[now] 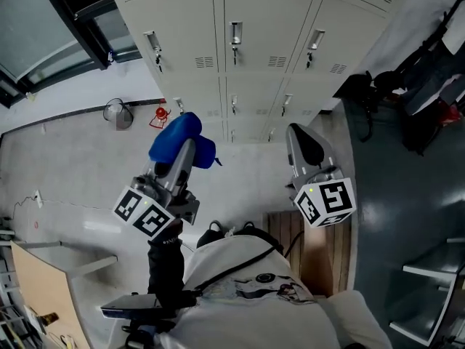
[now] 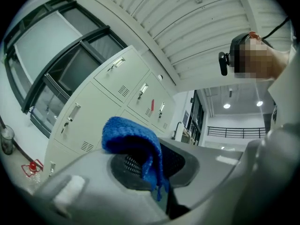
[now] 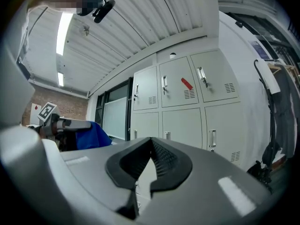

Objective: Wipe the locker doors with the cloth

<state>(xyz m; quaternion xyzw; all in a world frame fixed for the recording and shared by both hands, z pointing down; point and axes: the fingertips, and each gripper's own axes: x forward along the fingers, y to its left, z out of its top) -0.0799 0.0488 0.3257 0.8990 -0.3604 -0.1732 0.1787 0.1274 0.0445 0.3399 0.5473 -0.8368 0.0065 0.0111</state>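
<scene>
- Head view: the left gripper (image 1: pixel 184 138) points at the lockers (image 1: pixel 263 31), its jaws clamped on a blue cloth (image 1: pixel 176 136) that bunches over the tips and hangs to the right side.
- The cloth is up in front of the lower doors and does not seem to touch them.
- The right gripper (image 1: pixel 298 135) is beside it, near the same doors, with narrow tips and nothing in them.
- A wire bin (image 1: pixel 118 113) and a small red object (image 1: pixel 160 113) sit on the floor left of the lockers; dark bags (image 1: pixel 425 78) lie to the right.
- Left gripper view: the jaws are closed on the cloth (image 2: pixel 134 142), which is folded over the upper jaw and droops down between the pads.
- The lockers (image 2: pixel 105 104) stand behind, with a dark-framed window (image 2: pixel 54 55) to their left.
- Right gripper view: the right gripper (image 3: pixel 151 159) has its jaws pressed together at the tips and holds nothing.
- The lockers (image 3: pixel 187 107) face it, one upper door bearing a red tag (image 3: pixel 186 83).
- At the left edge the cloth (image 3: pixel 91 135) shows in the other gripper, apart from the doors.
</scene>
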